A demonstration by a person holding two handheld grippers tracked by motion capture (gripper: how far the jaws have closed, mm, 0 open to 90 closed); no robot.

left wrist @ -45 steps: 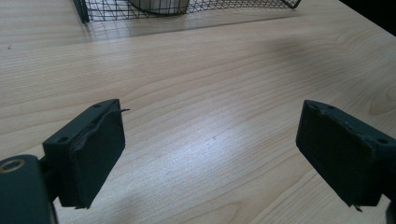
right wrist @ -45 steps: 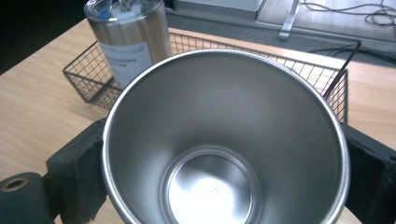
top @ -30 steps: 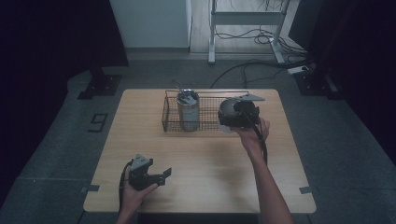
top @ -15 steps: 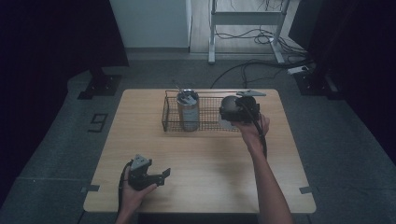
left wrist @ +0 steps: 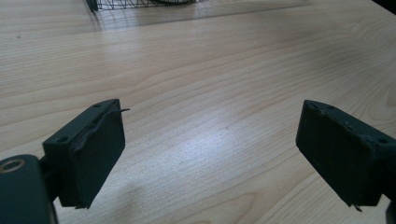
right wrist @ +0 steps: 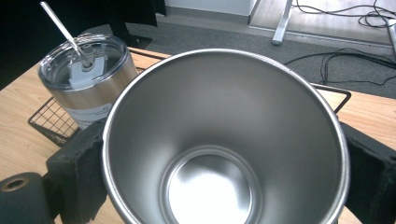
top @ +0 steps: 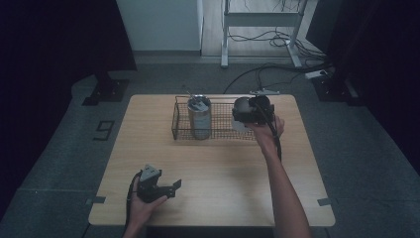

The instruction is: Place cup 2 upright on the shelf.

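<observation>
One cup in hand: an open, lidless stainless-steel tumbler (right wrist: 224, 140) — clamped by its wall between the two black pads of the right gripper (top: 253, 111), mouth towards that gripper's camera, interior empty.
Cup position: above the right end of the black wire basket (top: 218, 130), not yet seated in it.
Right jaws: partly open, pressed against opposite sides of the tumbler; the cup spans the full gap.
Neighbour: a second steel tumbler with a clear lid and a metal straw (right wrist: 86, 77) stands upright in the left part of the basket.
Step in hand (judged): placing the held cup in the basket beside the lidded one.
Method: keep the cup clear of the basket rim while lowering; aim for the free mesh to the right of the lidded tumbler, apart from its straw; release only once the base rests on the wire floor — a smooth steel wall may slip if the grip eases early.
Left gripper (left wrist: 210, 144): jaws wide apart, nothing between them; held low over the near left of the table, well apart from the basket.
Surface: pale wood-grain table (top: 223, 198).
Room: dim; grey carpet floor (top: 74, 158), loose cables (top: 277, 69) and a metal frame leg (top: 225, 34) behind the table.
</observation>
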